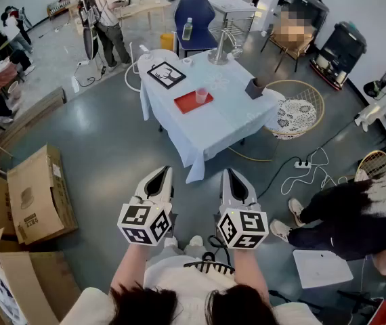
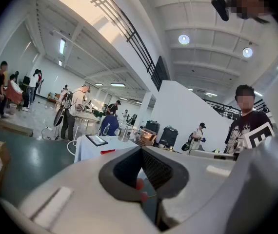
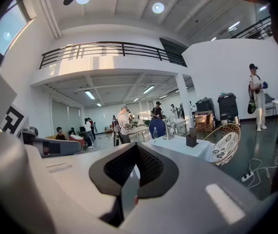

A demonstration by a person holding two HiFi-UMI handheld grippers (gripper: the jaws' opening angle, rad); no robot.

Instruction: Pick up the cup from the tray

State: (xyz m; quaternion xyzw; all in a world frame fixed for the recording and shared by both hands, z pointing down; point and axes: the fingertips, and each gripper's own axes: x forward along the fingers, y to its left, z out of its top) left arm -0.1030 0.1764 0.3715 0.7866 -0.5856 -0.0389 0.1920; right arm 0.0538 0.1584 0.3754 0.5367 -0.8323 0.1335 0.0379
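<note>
A pink cup (image 1: pixel 201 95) stands upright on a red tray (image 1: pixel 188 103), on a table under a pale cloth (image 1: pixel 227 124) far ahead in the head view. My left gripper (image 1: pixel 162 172) and right gripper (image 1: pixel 228 175) are held side by side low in that view, well short of the table. Both point toward it, with the floor between. Each has its jaws shut and holds nothing. In the left gripper view the gripper (image 2: pixel 141 150) fills the lower frame, and the tray's red edge (image 2: pixel 108 151) shows on the distant table. The right gripper (image 3: pixel 136 146) blocks any sight of the cup in its own view.
The table also carries a framed picture (image 1: pixel 166 74) and a dark box (image 1: pixel 254 88). A round wicker chair (image 1: pixel 296 110) and a power strip with cables (image 1: pixel 303 164) lie to the table's right. Cardboard boxes (image 1: pixel 34 195) sit at left. A person in black (image 1: pixel 345 215) is at right.
</note>
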